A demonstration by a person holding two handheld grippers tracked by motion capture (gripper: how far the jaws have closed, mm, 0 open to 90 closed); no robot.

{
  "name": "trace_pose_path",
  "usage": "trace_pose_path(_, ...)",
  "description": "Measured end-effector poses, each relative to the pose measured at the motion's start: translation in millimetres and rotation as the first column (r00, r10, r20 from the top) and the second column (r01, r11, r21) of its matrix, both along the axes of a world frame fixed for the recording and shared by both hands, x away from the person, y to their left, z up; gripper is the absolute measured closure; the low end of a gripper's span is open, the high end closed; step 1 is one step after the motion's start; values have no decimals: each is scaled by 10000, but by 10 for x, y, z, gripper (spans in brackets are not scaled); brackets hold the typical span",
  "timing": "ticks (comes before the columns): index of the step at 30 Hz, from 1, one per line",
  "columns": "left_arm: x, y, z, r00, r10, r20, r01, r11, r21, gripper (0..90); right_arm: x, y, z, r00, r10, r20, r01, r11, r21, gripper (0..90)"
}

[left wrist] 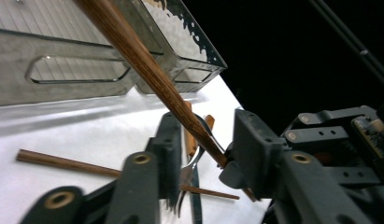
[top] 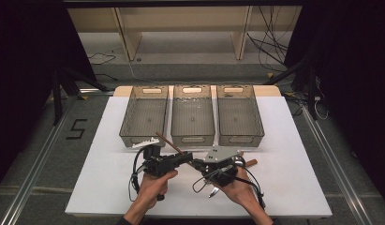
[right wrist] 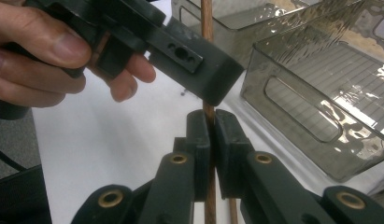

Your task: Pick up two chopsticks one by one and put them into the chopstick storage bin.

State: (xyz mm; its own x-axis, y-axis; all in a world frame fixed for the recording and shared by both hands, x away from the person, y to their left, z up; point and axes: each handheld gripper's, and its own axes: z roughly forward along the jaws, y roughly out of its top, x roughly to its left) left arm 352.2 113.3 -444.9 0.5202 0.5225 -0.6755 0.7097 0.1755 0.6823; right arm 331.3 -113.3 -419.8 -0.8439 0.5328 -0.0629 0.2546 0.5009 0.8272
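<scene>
— Right gripper, nearest the lens: what's it got?

— Stick, wooden, pinched flat between both pads, jaws nearly together. Long axis runs straight up out of the grip, away from the hand.

— And the left gripper?

— Comes in across the stick from the left, just above the right one. Jaws narrow but not clamped: stick passes btwn them and leans on one pad, w/ a gap to the other.

— Where does the free end point?

— Up and left over the table, twd the near wall of the left bin. Left hand is nearer that bin, so a handover looks likely.

— Anything underneath?

— Fork and 2nd stick, flat on the table.
</scene>
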Motion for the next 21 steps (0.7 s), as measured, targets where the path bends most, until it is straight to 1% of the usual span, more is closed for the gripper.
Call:
trace_pose_path(2,2,-1,-4,10000,-10,-10,10,10000,-45,686,-4,6,-2,10000,7,10,-7,10000,7,856)
trace_pose_path(4,11,13,-21,9999,28,-146,-31,9997,-242,719,-6,7,-4,10000,2,23,-2,10000,15,856)
trace_pose_path(7,25,33,-36,9995,-128,-275,112,9981,-598,759,-8,7,-2,10000,3,61,-4,10000,50,856)
trace_pose_path(9,28,37,-35,9992,-246,-300,223,9970,-735,791,-8,12,-9,10000,-1,51,0,10000,48,856)
trace_pose_path(10,28,37,-35,9992,-246,-300,223,9970,-735,808,-8,12,-9,10000,-1,51,0,10000,48,856)
trace_pose_path(11,26,38,-32,9991,-333,-280,307,9957,-876,822,-7,17,-19,10000,12,62,-13,10000,68,856)
trace_pose_path(14,25,39,-21,9990,-375,-252,351,9955,-878,838,-9,18,-27,10000,21,84,-22,9999,120,853)
trace_pose_path(16,29,49,-11,9986,-470,-257,445,9950,-890,842,-13,13,-22,10000,17,20,-18,9998,199,841)
trace_pose_path(18,30,72,19,9992,-395,-114,387,9972,-645,844,-6,-8,-14,10000,64,-15,-63,9997,241,788)
trace_pose_path(19,56,129,58,9991,-404,-95,396,9968,-692,844,-4,-25,-7,10000,40,-43,-38,9996,270,764)
trace_pose_path(20,56,129,58,9991,-404,-95,396,9968,-692,844,0,-45,-1,10000,22,-82,-19,9996,297,725)
trace_pose_path(21,72,165,85,9991,-409,-61,404,9972,-637,844,5,-66,5,9999,-33,-110,36,9996,274,672)
